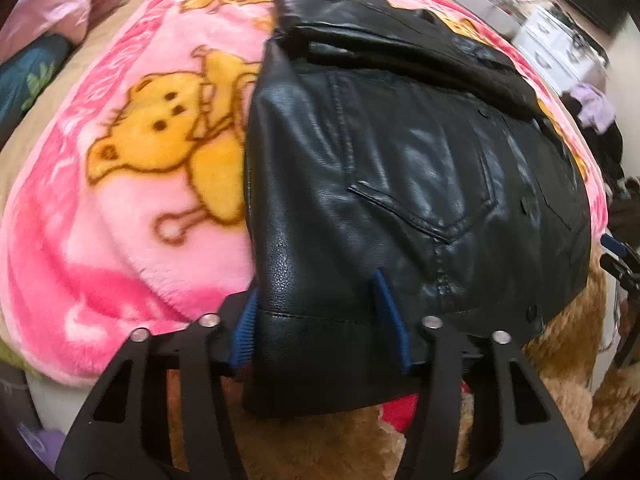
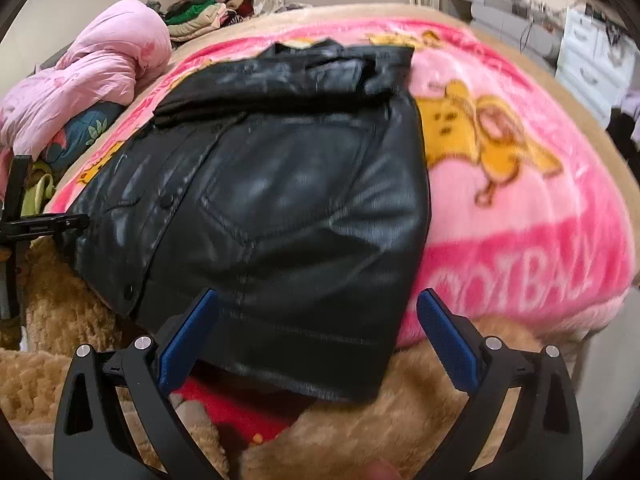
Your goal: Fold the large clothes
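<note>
A black leather jacket lies on a pink bear-print blanket, sleeves folded in, hem hanging over the near bed edge. My left gripper straddles the jacket's near left hem corner, blue pads on either side of the leather, jaws partly closed around it. In the right wrist view the jacket fills the middle. My right gripper is open at the near right hem, blue fingers apart, one over the leather and one beyond its right edge, gripping nothing.
A pink quilt and piled clothes lie at the bed's far left. White drawers stand at the right. A tan plush toy with red fabric sits below the bed edge.
</note>
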